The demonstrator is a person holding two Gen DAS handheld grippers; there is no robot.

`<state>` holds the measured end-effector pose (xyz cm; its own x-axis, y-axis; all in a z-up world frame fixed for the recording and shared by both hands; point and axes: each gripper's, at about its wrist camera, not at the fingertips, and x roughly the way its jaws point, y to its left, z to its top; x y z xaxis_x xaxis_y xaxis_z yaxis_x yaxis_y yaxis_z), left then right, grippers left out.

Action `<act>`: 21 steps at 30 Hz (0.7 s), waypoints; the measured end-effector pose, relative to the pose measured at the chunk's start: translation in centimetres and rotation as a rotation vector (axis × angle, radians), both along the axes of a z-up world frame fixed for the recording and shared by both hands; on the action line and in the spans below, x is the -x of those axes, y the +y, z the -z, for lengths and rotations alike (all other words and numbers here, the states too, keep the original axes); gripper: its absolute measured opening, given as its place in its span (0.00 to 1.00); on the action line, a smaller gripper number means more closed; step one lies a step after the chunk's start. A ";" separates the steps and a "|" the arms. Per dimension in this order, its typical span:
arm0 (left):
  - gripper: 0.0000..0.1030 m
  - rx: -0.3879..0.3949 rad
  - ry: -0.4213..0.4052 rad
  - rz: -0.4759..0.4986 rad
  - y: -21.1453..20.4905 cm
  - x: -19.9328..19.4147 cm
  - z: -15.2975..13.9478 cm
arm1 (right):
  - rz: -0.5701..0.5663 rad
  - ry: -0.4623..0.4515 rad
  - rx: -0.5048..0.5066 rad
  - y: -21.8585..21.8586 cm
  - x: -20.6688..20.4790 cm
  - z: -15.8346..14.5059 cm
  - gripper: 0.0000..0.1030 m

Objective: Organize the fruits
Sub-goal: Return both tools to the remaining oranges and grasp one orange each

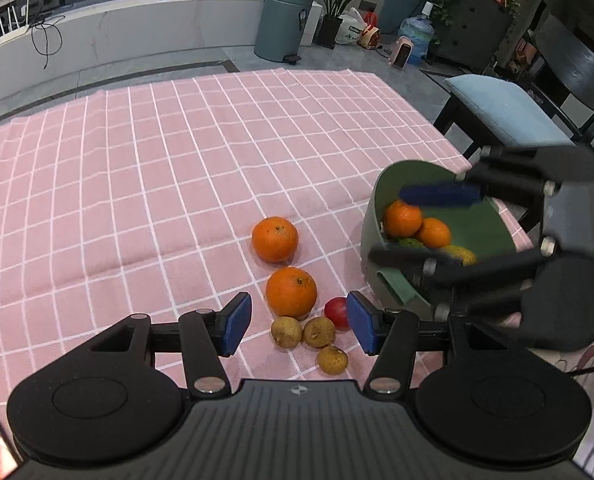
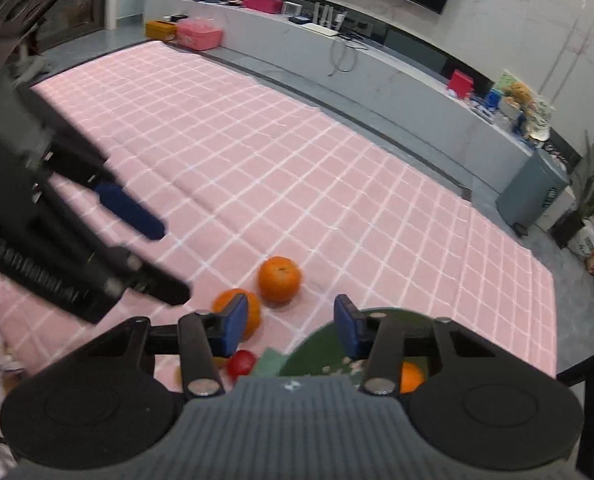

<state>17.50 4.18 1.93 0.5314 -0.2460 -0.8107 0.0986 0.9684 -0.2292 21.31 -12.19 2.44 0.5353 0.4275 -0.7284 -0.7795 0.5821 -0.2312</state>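
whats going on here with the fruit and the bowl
A person is sorting fruit on a pink checked cloth with a handheld gripper in each hand. The green bowl already holds two oranges and some other fruit. Two oranges, a small red fruit and three small brown fruits lie loose beside it. The left gripper hovers open over the loose fruit, holding nothing. The right gripper, also empty, is by the bowl.
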 end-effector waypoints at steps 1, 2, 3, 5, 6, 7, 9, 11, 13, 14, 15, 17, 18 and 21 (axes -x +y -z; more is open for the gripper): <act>0.63 -0.004 0.000 -0.001 -0.1 -0.2 0.3 | 0.014 0.004 -0.004 -0.2 -0.4 0.0 0.42; 0.63 -0.010 0.003 -0.004 -0.3 -0.4 0.7 | 0.024 0.012 -0.009 -0.2 -0.9 -0.1 0.42; 0.63 -0.014 0.008 -0.005 -0.4 -0.6 1.1 | 0.031 0.018 -0.014 -0.3 -1.3 -0.1 0.42; 0.63 -0.011 0.017 -0.011 -0.5 -1.0 1.9 | 0.035 0.019 -0.012 -0.4 -1.7 0.0 0.42; 0.63 -0.003 0.026 -0.015 -0.6 -1.3 2.2 | 0.034 0.014 -0.004 -0.4 -1.9 0.1 0.42; 0.63 0.005 0.034 -0.016 -0.7 -1.5 2.6 | 0.033 0.010 0.002 -0.3 -2.0 0.1 0.42; 0.63 0.018 0.048 -0.021 -0.7 -2.0 3.4 | 0.034 0.011 0.007 -0.1 -2.4 0.4 0.42; 0.63 0.023 0.063 -0.020 -0.7 -2.4 4.0 | 0.037 0.017 0.004 0.1 -2.8 0.7 0.42; 0.63 0.018 0.077 -0.018 -0.9 -2.7 4.4 | 0.037 0.023 0.004 0.2 -3.2 0.9 0.42; 0.63 0.017 0.084 -0.018 -0.9 -2.8 4.7 | 0.036 0.024 0.005 0.3 -3.3 1.0 0.42; 0.63 0.018 0.090 -0.017 -0.8 -2.9 5.0 | 0.033 0.026 0.005 0.4 -3.5 1.1 0.42; 0.63 0.024 0.104 -0.016 -0.6 -3.1 5.5 | 0.026 0.029 0.007 0.6 -3.8 1.4 0.42; 0.63 0.026 0.109 -0.015 -0.6 -3.1 5.7 | 0.023 0.029 0.009 0.8 -4.0 1.6 0.42; 0.63 0.033 0.118 -0.011 -0.6 -3.4 6.2 | 0.011 0.034 0.010 1.0 -4.3 1.9 0.42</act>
